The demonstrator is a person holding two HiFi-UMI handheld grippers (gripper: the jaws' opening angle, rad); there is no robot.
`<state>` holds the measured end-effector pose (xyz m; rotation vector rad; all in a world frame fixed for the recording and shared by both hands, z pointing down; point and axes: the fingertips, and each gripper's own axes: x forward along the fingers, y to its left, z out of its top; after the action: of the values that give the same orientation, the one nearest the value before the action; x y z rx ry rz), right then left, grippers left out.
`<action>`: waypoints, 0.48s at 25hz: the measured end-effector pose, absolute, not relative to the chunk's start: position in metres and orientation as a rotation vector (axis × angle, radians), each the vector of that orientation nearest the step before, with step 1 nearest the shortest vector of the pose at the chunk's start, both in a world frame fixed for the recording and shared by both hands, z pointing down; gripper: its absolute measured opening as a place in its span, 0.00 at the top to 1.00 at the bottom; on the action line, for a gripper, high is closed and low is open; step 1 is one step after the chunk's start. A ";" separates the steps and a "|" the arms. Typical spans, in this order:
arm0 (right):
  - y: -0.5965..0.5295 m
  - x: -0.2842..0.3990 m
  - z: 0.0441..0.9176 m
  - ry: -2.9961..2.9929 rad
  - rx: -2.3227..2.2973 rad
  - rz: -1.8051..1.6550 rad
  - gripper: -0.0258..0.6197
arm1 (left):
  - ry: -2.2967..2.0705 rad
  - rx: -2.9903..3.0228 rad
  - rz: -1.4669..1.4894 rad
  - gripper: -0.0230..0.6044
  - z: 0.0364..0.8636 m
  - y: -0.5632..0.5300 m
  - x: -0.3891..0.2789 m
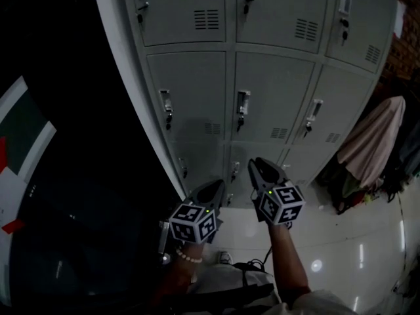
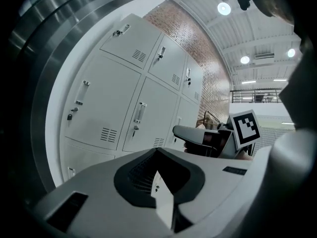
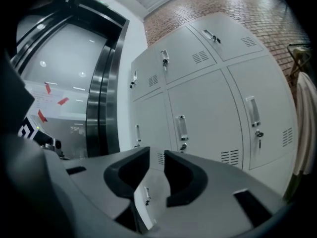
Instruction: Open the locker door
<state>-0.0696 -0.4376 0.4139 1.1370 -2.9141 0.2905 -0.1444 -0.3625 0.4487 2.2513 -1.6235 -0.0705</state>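
Starting at the jaws, one observer asks: how does the right gripper [image 3: 157, 157] stand?

Released, the other answers; its two dark pads [image 3: 185, 175] stand apart with nothing between them; only pale locker sheet shows through the gap. The left gripper [image 2: 157, 152] is clenched on nothing; its tips meet at the front.

And the locker door [image 1: 239, 157]?

It is in the bottom row, middle column of the grey locker bank [image 1: 275, 90]; it sits flush in its frame, closed like its neighbours; its handle [image 1: 235, 171] lies along the door's left edge. The right gripper points at that door from close in, just right of the handle; whether it touches cannot be told. The left gripper hovers lower and to the left, before the bottom-left door [image 1: 203, 159]; it is beside the right gripper but apart from it.

What room lies around them?

To the left the bank ends at a pale upright edge [image 1: 139, 110]; beyond it stand a dark curved frame [image 3: 101, 98] and glass [image 3: 64, 73]. To the right a pinkish cloth [image 1: 371, 143] hangs near the bank's far corner, with dark clutter beneath it; both are well apart from the grippers. Glossy floor [image 1: 367, 241] spreads out to the right of the person's arms; a brick wall [image 3: 223, 9] rises behind the top of the lockers.
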 end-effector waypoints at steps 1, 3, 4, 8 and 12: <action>-0.451 -0.075 0.414 -2.906 1.136 0.287 0.74 | -1.626 2.252 -0.074 0.97 0.448 -0.373 -0.147; -0.477 -0.086 0.415 -2.894 1.134 0.275 0.69 | -1.640 2.250 -0.076 0.97 0.446 -0.392 -0.152; -0.490 -0.092 0.415 -2.890 1.130 0.270 0.67 | -1.649 2.246 -0.077 0.97 0.445 -0.401 -0.156; -0.540 -0.119 0.412 -2.874 1.114 0.215 0.65 | -1.667 2.236 -0.089 0.97 0.444 -0.431 -0.166; -0.581 -0.143 0.404 -2.860 1.122 0.149 0.62 | -1.671 2.228 -0.099 0.97 0.447 -0.451 -0.173</action>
<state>-0.1428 -0.5814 0.4036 1.1222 -2.8603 0.1492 -0.1733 -0.4507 0.4472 2.2280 -1.6709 -0.0985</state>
